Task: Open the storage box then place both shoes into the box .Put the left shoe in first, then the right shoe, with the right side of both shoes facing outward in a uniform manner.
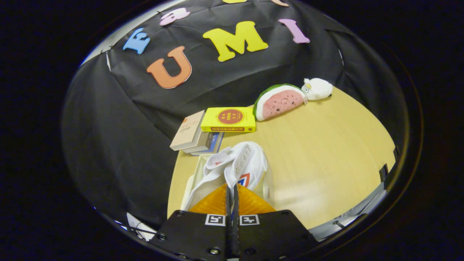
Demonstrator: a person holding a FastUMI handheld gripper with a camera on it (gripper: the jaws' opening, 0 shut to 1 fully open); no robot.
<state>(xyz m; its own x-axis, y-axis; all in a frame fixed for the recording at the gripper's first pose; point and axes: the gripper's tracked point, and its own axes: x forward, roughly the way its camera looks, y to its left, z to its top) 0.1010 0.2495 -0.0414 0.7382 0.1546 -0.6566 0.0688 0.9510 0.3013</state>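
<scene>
Two white shoes sit just ahead of my fingers, over an open clear storage box (191, 181) on the wooden table. One shoe (214, 164) lies in the box on its left side, strap up. The other shoe (247, 165), with a red and blue mark near its heel, stands toe-away beside it, above the box's right wall (269, 183). My gripper (232, 186) is shut, its fingers nearly together, pinching the heel edge of this shoe. The heel itself is hidden behind the fingertips.
Beyond the box, a stack of books (192, 135) and a yellow book (229, 119) lie near the black cloth wall. Further right rest a watermelon-slice plush (279, 101) and a small white plush (318, 88). Bare tabletop (326, 152) spreads to the right.
</scene>
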